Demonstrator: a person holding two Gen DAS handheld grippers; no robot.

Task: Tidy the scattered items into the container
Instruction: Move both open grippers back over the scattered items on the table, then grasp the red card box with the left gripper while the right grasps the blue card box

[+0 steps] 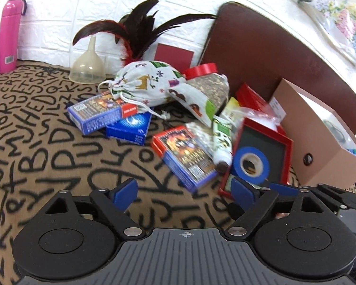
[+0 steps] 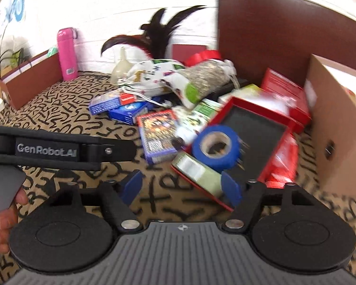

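Note:
A pile of items lies on the letter-print cloth: card boxes [image 1: 186, 155] [image 2: 157, 134], a blue box [image 1: 128, 128], a printed drawstring bag [image 1: 152, 80] [image 2: 154, 76], a red-lidded jar [image 1: 207, 80], a blue tape roll [image 1: 250, 165] [image 2: 216, 146] resting on a red tray [image 1: 265, 152] [image 2: 254, 137]. A cardboard box [image 1: 320, 152] [image 2: 339, 128] stands at the right. My left gripper [image 1: 185, 192] is open and empty, just short of the card box. My right gripper [image 2: 179, 187] is open, its right finger beside the tray's near corner.
A pink bottle [image 1: 9, 35] [image 2: 67, 53], a clear funnel [image 1: 89, 64] and dark feathers [image 1: 135, 23] stand near the white wall. A brown board [image 1: 273, 54] leans behind the pile. A brown box [image 2: 33, 78] sits far left. The left gripper's arm [image 2: 59, 150] crosses the right wrist view.

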